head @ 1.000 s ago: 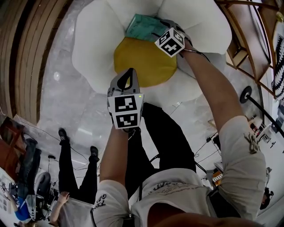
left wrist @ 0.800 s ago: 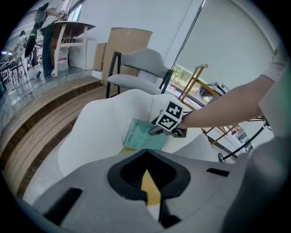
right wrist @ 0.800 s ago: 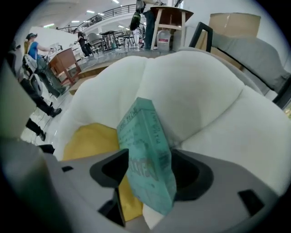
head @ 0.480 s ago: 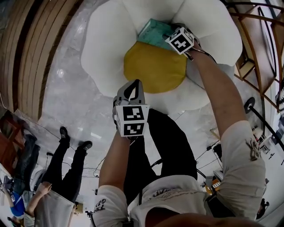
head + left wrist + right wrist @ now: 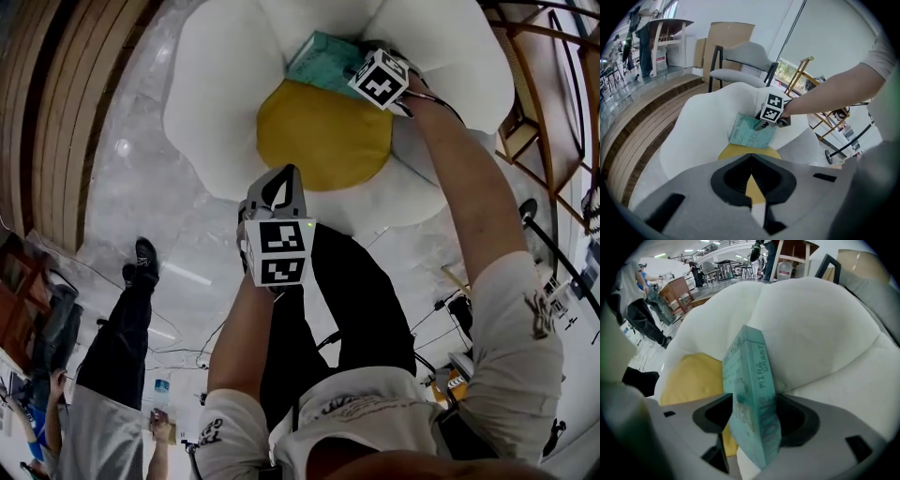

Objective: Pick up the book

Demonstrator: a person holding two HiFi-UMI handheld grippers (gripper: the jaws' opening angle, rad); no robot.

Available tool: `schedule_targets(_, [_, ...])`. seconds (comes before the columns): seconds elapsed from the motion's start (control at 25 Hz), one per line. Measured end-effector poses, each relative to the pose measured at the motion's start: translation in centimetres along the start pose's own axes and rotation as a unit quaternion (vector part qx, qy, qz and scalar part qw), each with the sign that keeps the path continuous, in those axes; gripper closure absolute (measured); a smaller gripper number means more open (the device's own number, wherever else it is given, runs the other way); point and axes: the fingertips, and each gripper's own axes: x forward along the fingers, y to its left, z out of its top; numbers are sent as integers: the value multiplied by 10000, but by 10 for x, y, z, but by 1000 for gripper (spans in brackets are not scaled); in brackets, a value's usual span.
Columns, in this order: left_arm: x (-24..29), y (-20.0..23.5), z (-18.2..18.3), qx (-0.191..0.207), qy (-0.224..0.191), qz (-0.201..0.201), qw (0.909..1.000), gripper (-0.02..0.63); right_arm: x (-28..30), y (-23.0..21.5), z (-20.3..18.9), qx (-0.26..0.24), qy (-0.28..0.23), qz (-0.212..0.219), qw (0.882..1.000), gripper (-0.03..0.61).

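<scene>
Right gripper (image 5: 752, 430) clamped tight on thin teal paperback book (image 5: 749, 376). Book stands on edge at back of yellow middle (image 5: 323, 131) of big white flower-shaped cushion (image 5: 220, 80). Left gripper (image 5: 751, 161) pinched together, holding nothing, well apart from book.

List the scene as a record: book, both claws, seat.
book: teal, standing on edge, clamped in the right claw
right claw: shut on book, at the seat's far side
left claw: shut, empty, well short of the book
seat: flower-shaped cushion with white petals and a yellow centre
</scene>
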Motion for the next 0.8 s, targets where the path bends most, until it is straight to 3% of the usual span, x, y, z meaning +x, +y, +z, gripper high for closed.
schedule_targets(0.44, [5,-4,3,12,36,-29,10000,594,-11,15,-3,-645,342,866,9936,310])
schedule_targets(0.68, [7,-5,0,-2,96,-70,9999,594,-16,19,3,-803,330,1066,9905,311])
schedule_targets(0.8, [9,-5,-1,4,110,-77,9999,594,-13,19,-2,-1153,498,993,9871,311])
